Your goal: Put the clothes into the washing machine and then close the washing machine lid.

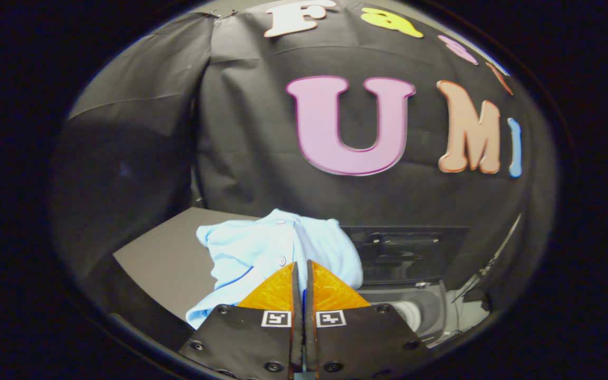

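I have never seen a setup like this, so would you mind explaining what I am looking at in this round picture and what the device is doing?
This is no robot arm: a person carries hand-held tongs, and the camera rides on them, looking forward along their two fingers. Those are the two wedge shapes at the bottom, with small square markers behind them.

The fingers stand almost together, tips against a crumpled light blue buttoned shirt. A fold seems pinched between them, though the shirt hides the tips, so I cannot be sure of the grip.

The shirt lies or hangs over a flat grey surface. Just beyond and beside the fingers is the open top of a dark washing machine, with the pale drum opening below. The shirt is not yet inside.

Behind it all hangs the booth's black cloth wall.
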Demonstrator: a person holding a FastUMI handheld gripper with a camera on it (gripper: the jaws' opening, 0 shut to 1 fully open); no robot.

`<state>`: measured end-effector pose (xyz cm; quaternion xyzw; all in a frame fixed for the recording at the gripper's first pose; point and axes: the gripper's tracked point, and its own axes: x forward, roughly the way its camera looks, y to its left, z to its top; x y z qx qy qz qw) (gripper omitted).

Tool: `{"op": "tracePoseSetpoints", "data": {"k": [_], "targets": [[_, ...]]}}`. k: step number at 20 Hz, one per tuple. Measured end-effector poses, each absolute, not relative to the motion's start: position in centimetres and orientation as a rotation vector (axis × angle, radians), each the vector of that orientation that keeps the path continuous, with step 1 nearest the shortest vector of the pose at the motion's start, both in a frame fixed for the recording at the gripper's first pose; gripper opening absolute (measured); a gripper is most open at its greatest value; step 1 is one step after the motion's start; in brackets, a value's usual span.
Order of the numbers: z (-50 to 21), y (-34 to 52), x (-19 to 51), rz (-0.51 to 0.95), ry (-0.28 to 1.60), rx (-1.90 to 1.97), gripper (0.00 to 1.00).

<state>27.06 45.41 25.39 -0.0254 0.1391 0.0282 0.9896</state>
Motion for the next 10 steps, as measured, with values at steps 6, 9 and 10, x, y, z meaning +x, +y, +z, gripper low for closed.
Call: {"op": "tracePoseSetpoints", "data": {"k": [6, 9, 10], "targets": [[25.1, 45.3, 27.4, -0.13, 0.228, -0.119, 0.03], [23.0, 44.8, 28.6, -0.167, 0.223, -0.142, 0.42], [22.7, 44.7, 28.6, -0.157, 0.224, -0.135, 0.56]]}}
